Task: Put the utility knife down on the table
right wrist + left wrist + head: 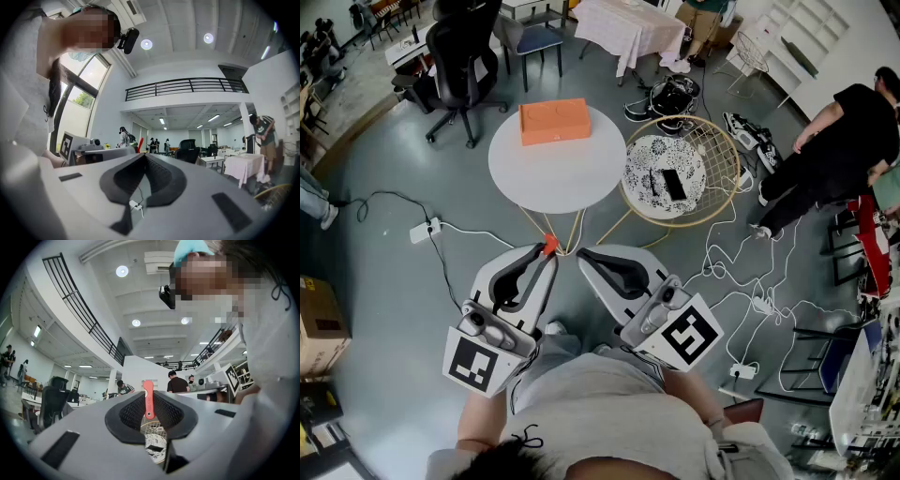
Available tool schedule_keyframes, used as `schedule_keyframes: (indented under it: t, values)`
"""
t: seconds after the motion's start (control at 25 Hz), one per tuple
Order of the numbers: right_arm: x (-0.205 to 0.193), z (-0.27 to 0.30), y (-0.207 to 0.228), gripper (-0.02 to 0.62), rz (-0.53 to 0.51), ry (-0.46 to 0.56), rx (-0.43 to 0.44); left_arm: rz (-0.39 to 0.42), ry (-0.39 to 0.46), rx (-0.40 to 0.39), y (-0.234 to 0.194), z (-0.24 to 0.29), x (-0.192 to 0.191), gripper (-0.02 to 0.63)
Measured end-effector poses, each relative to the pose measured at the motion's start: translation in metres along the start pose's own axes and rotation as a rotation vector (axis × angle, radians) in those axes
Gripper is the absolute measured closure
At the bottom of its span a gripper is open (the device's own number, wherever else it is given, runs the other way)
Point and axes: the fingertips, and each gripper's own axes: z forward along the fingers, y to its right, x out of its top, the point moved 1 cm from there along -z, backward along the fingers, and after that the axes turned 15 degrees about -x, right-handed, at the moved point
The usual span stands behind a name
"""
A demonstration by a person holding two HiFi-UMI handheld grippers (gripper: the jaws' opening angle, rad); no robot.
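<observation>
box (554, 121) on table (558, 173), basket (724, 150) to right

I see my grey, black-padded right gripper (143, 157) with jaws pressed together; a black office chair (190, 151) stands beyond it.

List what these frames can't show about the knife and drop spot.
utility knife: left gripper view, lower part buried between the left claw jaws; blade state unreadable.
white table: head view only; claw bodies block it in both gripper views.
dark item on patterned side table: head view, too small.
</observation>
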Motion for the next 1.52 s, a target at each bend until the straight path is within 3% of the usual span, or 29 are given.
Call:
schedule_keyframes:
  t: [0.48,0.88,1.08,1.52]
  values:
    - [-0.007,-0.032,0.020,0.586,0.012,-0.014,-0.050,-0.034,0.002,-0.060,0.026,0.031,-0.015,0.549]
    - [-0.008,-0.010,0.030,0.586,-0.010,0.006,-0.118,-0.011,-0.017,-0.105,-0.004,0.031,-0.018,0.549]
    - [-0.016,-0.003,0.041,0.586,0.004,-0.016,-0.154,-0.036,-0.014,-0.128,-0.021,0.040,-0.024,0.549]
    - [-0.022,0.035,0.110,0.586,0.016,0.010,-0.151,-0.024,-0.024,-0.130,-0.065,0.096,-0.043,0.549]
